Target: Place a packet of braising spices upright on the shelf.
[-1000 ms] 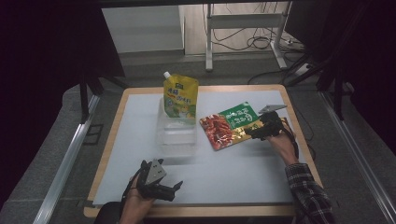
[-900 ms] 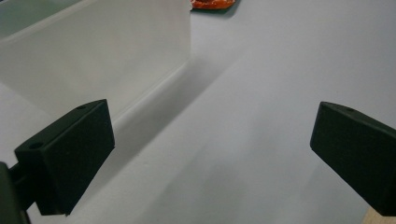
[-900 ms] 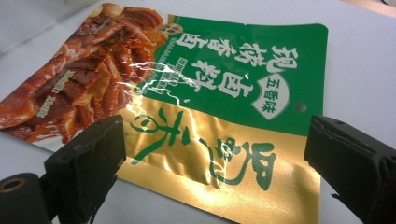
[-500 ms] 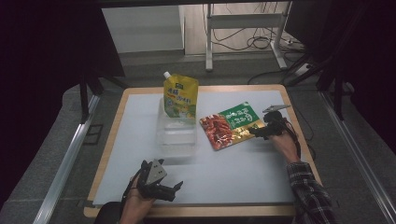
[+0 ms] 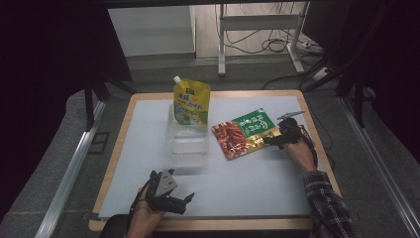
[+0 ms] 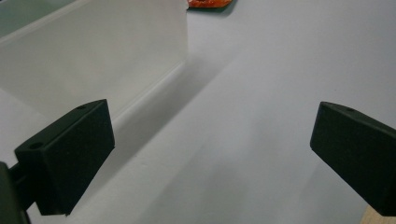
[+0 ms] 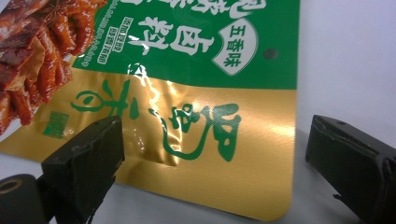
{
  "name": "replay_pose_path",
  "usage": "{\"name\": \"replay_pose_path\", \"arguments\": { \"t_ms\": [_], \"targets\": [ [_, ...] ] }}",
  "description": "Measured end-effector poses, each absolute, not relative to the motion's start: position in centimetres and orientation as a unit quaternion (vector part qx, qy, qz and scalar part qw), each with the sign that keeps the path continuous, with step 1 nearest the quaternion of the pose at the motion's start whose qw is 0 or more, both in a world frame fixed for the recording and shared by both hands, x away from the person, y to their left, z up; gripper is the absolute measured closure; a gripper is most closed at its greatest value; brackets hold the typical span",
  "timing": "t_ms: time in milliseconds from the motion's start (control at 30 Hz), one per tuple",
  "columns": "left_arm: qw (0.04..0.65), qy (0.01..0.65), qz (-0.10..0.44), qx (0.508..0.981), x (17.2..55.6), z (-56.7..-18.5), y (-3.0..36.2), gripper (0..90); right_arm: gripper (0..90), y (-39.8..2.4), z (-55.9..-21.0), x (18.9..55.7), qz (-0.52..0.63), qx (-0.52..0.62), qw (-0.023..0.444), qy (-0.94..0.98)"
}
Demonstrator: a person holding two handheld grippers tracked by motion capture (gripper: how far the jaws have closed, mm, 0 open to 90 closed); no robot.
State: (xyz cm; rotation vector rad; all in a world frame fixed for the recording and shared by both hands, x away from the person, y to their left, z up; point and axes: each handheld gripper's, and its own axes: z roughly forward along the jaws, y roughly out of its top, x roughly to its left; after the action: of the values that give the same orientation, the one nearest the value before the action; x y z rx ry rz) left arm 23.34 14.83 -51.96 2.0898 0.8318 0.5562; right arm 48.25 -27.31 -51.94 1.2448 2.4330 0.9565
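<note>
Between the right gripper (image 7: 212,154)'s two black jaws, which stand wide apart, lies the gold corner of the snack packet (image 7: 196,93); the left jaw overlaps the packet's edge, but whether it touches is hard to tell. Green Chinese characters run across the gold and green bands of the packet, with a white badge of four characters and a small round hole at 1 o'clock — a picture of red-brown strips is cut off at 10 o'clock. From above, this gripper (image 5: 277,140) sits at the packet's (image 5: 245,133) 3 o'clock edge, the packet flat on the white mat (image 5: 257,183).

The left gripper (image 6: 212,154) has its jaws spread wide as well, with nothing between them but bare mat; it rests near the table's 6 o'clock edge (image 5: 181,201). At its 11 o'clock stands one clear plastic container (image 6: 93,60), its walls faint and hard to trace. A sliver of the packet's orange print is cut off at 12 o'clock.

Behind the container (image 5: 188,141) stands one yellow-green spouted pouch (image 5: 191,101), its writing too small to read. So: one packet, one pouch, one container, two grippers.
</note>
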Motion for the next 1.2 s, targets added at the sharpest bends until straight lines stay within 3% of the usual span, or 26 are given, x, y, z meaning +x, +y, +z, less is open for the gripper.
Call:
{"name": "replay_pose_path", "arguments": {
  "t_ms": [933,1000,1200],
  "targets": [
    [0.398,0.327,0.221,0.829,23.3,-52.0,14.7,0.0,5.1,-24.5,-50.9,47.7,0.388,0.410,0.078,0.822],
    [0.394,0.325,0.222,0.831,23.3,-52.0,14.7,0.0,12.2,-24.4,-50.9,47.6,0.379,0.417,0.085,0.822],
    [0.392,0.324,0.222,0.832,23.3,-52.0,14.7,0.0,59.6,-24.2,-50.3,47.2,0.354,0.417,0.143,0.825]
  ]
}}
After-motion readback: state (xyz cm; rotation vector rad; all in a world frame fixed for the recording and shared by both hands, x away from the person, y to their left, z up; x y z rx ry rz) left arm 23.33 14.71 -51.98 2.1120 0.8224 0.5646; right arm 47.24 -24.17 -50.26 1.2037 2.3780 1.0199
